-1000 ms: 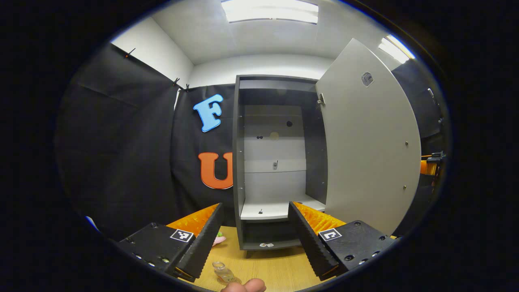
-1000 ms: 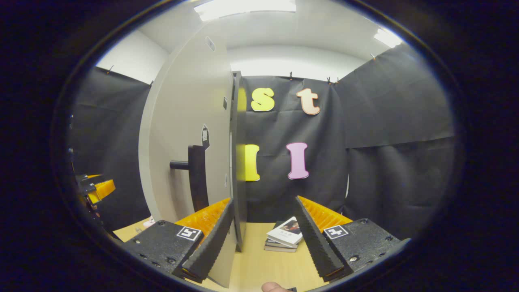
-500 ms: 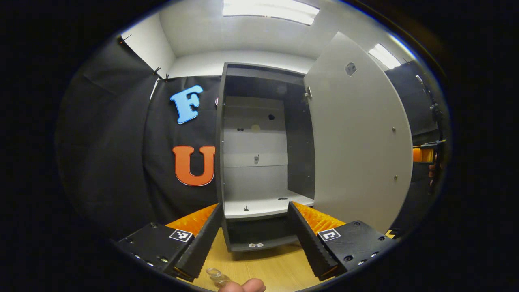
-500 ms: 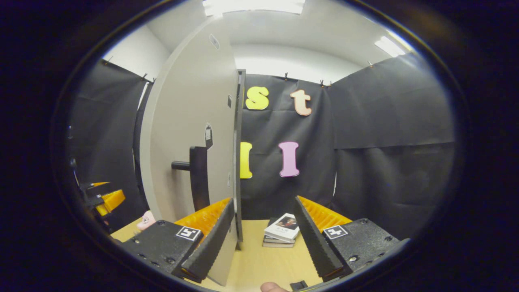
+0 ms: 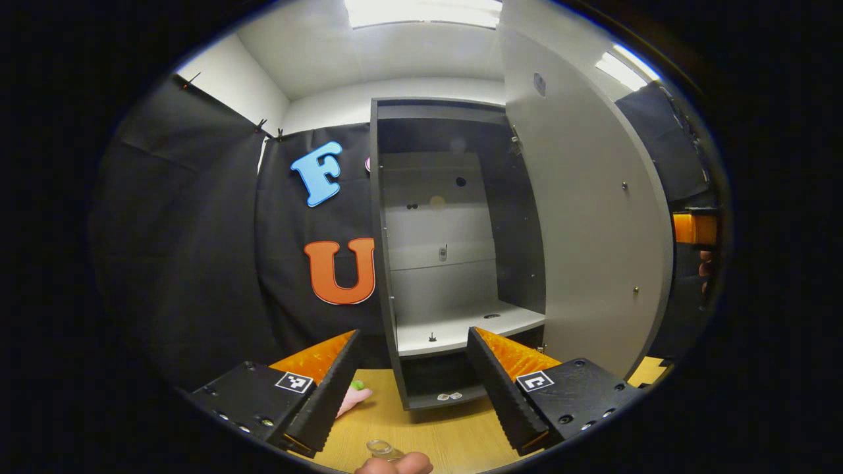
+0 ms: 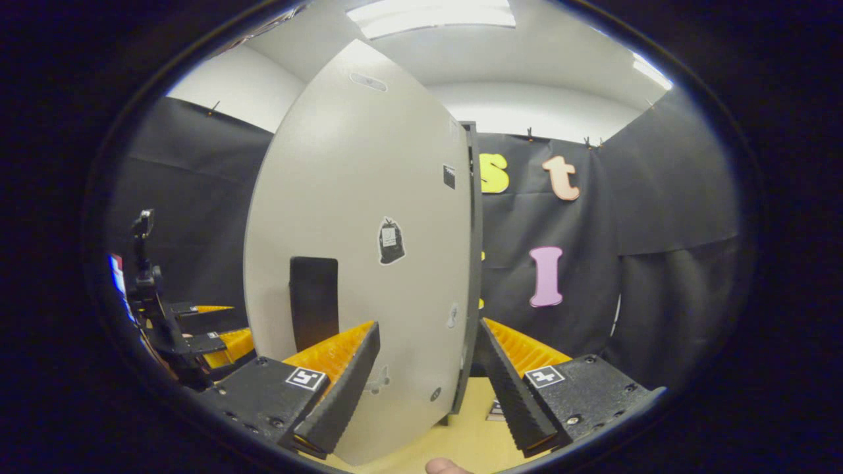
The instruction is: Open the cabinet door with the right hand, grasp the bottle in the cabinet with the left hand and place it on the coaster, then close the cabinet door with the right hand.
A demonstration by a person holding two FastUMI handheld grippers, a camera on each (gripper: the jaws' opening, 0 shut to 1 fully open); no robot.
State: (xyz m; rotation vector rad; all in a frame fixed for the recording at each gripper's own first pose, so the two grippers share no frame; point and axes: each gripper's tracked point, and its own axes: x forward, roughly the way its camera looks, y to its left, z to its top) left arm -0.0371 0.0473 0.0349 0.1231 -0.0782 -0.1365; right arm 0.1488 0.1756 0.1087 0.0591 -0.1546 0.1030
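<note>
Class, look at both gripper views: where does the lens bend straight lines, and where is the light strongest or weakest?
Left gripper view: the open pale grey cabinet door bows outward, a ceiling light panel is blown out, and the dark grey cabinet is shadowed in its upper part. Right gripper view: the same door bulges like a shield, and the black block handle looks flat and dark.

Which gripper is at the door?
The right gripper: the door's free edge shows between its open jaws. The left gripper faces the cabinet instead.

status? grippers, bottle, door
Left gripper open, empty. Right gripper open, facing door. Door open; cabinet shelf bare. Bottle on table, by a fingertip.
</note>
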